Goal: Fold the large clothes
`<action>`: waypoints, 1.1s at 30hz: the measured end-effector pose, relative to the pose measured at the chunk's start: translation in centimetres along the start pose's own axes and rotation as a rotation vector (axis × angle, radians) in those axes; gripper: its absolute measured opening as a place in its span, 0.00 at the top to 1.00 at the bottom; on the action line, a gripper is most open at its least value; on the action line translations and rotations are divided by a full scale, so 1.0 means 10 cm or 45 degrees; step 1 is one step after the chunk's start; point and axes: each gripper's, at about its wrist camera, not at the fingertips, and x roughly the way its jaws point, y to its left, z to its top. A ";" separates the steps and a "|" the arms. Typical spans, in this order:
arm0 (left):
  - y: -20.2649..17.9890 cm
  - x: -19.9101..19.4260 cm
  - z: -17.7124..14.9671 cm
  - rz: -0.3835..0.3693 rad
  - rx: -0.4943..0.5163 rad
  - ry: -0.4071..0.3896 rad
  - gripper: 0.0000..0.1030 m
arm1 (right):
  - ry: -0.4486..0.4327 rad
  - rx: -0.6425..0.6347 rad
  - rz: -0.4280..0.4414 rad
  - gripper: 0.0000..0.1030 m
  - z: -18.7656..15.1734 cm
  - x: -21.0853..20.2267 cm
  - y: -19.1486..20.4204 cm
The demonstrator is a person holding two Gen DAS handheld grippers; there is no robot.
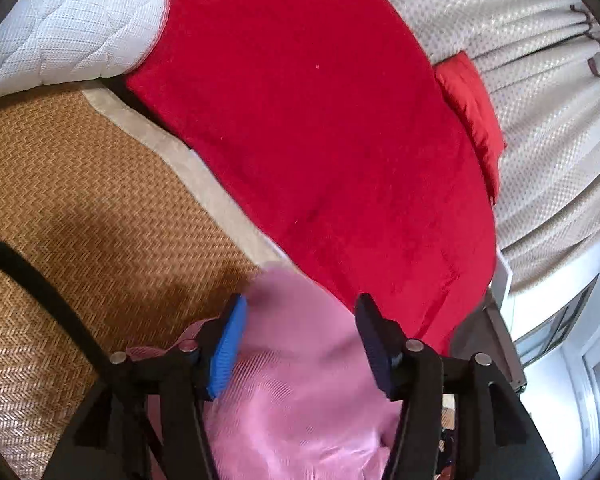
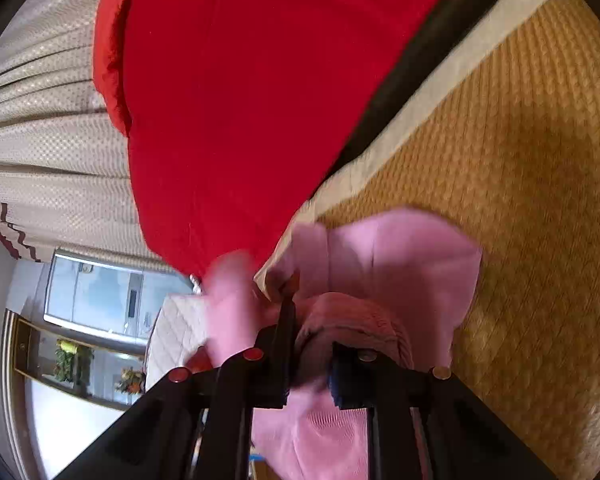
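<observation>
Pink and finely ribbed, found the pink garment (image 1: 300, 400) low in the left wrist view, spilling from the bottom edge up across the seam between a woven straw mat (image 1: 80, 200) and a red blanket (image 1: 320, 120). Saw the left gripper (image 1: 300, 316) with jaws standing well apart, the blue pad and the dark pad clear of the cloth on either side, nothing pinched; judged that as a let-go or a reach for a fresh hold, not a carry. In the right wrist view, found the same knit bunched at lower centre, with a flap lying out over the mat toward the right and a thick ribbed hem crowding the fingers. Read the right gripper (image 2: 312, 344) as closed on that hem, with cloth packed in the narrow gap between the jaws, probably to keep one edge anchored while the other hand looked for a corner. Could not make out sleeves or collar through the blur. Noted a black cable (image 1: 40, 272) curving over the mat at left, a white quilted cover (image 1: 60, 32) at upper left, a patterned curtain (image 1: 540, 100) at right and a red cushion (image 1: 472, 112) against it. Judged the fold barely begun, with the garment crumpled rather than spread flat.
</observation>
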 end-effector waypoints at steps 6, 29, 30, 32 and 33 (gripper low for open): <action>-0.10 -0.01 -0.04 0.179 0.134 0.030 0.35 | -0.032 0.103 0.101 0.83 0.02 -0.08 -0.12; -0.74 0.36 -0.89 0.843 0.873 0.246 0.18 | -0.002 -0.665 -0.610 0.45 -0.58 0.61 0.71; -0.68 0.42 -0.93 0.887 0.884 0.295 0.17 | 0.024 -0.673 -0.700 0.50 -0.56 0.70 0.63; -0.59 0.47 -0.98 0.892 0.879 0.310 0.17 | 0.081 -0.713 -0.774 0.51 -0.56 0.85 0.56; -0.61 0.45 -0.98 0.895 0.889 0.296 0.17 | 0.071 -0.747 -0.797 0.51 -0.57 0.86 0.63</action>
